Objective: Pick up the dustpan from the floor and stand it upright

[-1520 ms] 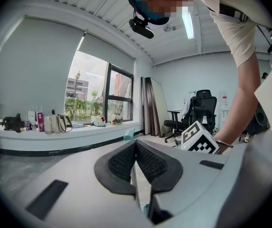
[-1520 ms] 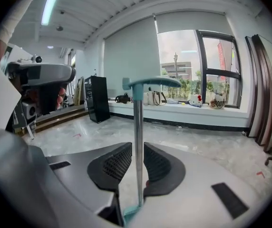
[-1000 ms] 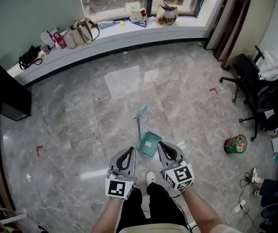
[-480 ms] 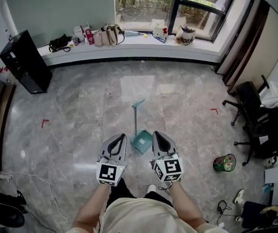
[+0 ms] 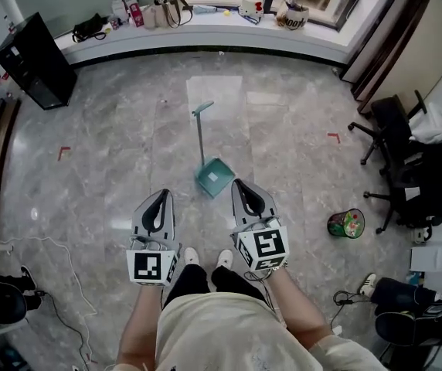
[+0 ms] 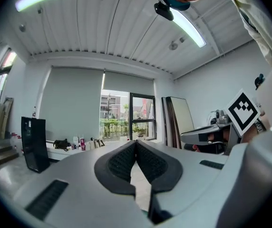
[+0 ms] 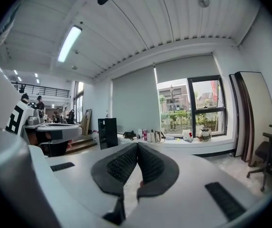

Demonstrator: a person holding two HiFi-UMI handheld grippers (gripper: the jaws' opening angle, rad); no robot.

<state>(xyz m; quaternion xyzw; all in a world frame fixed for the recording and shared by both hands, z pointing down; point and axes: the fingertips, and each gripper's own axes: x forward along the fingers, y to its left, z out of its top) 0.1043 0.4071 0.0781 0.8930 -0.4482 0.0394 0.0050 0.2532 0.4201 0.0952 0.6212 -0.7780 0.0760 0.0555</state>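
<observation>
With both the left tool (image 5: 161, 195) and the right tool (image 5: 241, 185) pinched together on nothing, the dustpan (image 5: 212, 178) lies on the glossy floor (image 5: 113, 153) just ahead, where its thin handle (image 5: 200, 134) may skid away from a clumsy pinch.

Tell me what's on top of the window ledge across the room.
On the ledge: a black bag, a pink carton, a tan handbag, a white toy and a round printed bag. Anything behind them is hidden, and smaller bits are too small to name.
</observation>
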